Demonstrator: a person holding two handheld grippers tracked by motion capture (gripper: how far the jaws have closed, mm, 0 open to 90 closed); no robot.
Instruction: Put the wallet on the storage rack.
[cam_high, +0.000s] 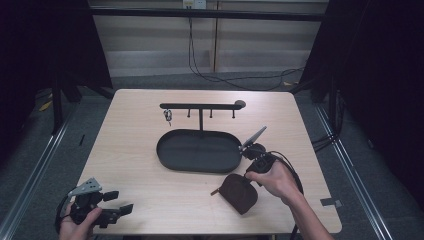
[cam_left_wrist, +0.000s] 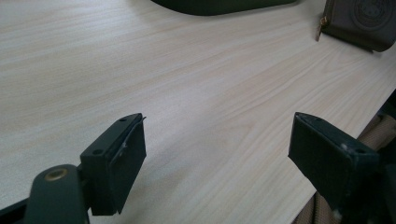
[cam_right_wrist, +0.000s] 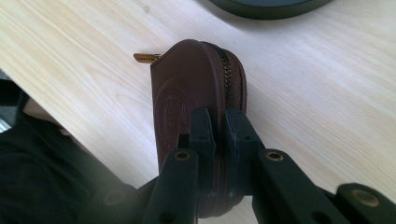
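Note:
A dark brown zipped leather pouch (cam_high: 238, 192) with a brass zip pull sits near the table's front right. My right gripper (cam_right_wrist: 218, 126) is shut on the pouch (cam_right_wrist: 187, 88), its jaws pinching the rounded zip edge and holding it on edge. In the high view my right gripper (cam_high: 247, 176) points toward the person from beside the tray. My left gripper (cam_high: 121, 202) rests at the front left corner, open, with bare wood between its fingers (cam_left_wrist: 116, 158). The pouch's corner (cam_left_wrist: 359, 21) shows far off in the left gripper view.
A black oval tray (cam_high: 200, 150) lies mid-table, with a black T-shaped hook stand (cam_high: 201, 106) behind it; a small metal ring or key (cam_high: 167, 116) hangs from its left hook. The table's front edge runs just below both hands.

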